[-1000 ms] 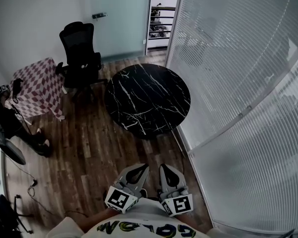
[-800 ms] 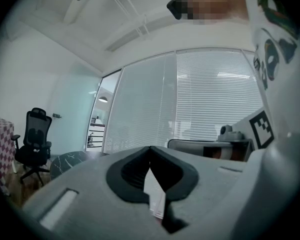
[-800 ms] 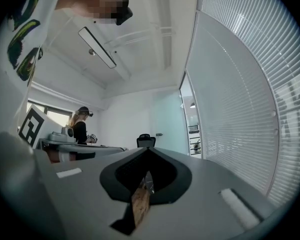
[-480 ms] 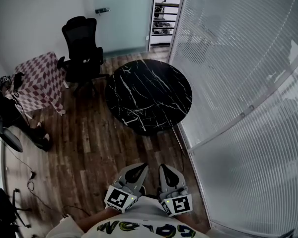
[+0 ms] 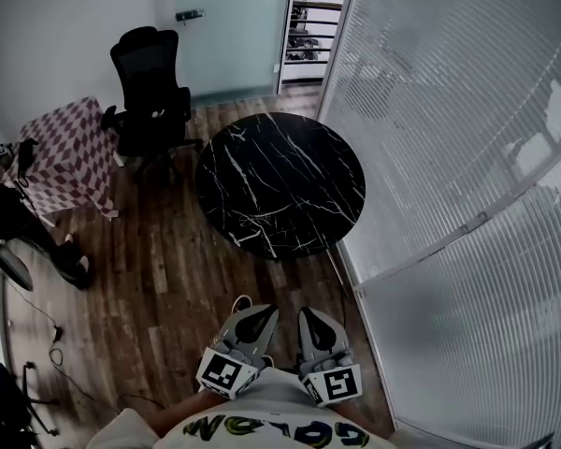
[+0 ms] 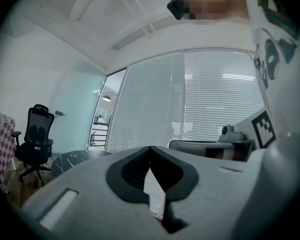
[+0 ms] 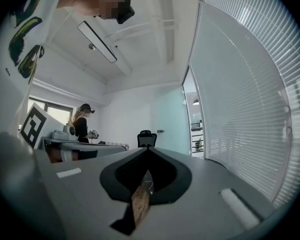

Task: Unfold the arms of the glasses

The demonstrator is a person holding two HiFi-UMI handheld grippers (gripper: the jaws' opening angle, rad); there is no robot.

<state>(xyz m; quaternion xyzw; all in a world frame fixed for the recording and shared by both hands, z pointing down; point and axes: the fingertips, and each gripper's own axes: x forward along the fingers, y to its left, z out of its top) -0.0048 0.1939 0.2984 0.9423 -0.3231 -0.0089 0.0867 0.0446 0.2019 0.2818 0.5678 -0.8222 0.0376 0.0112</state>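
Well, grey left gripper [image 5: 258, 318] and right gripper [image 5: 314, 318] hang empty by the chest, fingers pressed together. Guessing that's because no glasses show on the round black marble tabletop [image 5: 280, 185].

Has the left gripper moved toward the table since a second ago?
Cannot tell: the head view itself shifts, and the left gripper keeps about the same gap to the table's near edge.

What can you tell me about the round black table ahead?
The round table has a black top veined with white lines, like marble. It stands on the wood plank floor, its right edge close by the blind-covered glass wall; whether they touch I cannot tell. Its base is hidden. A black office chair stands apart, beyond its left side. I can make out nothing lying on top.
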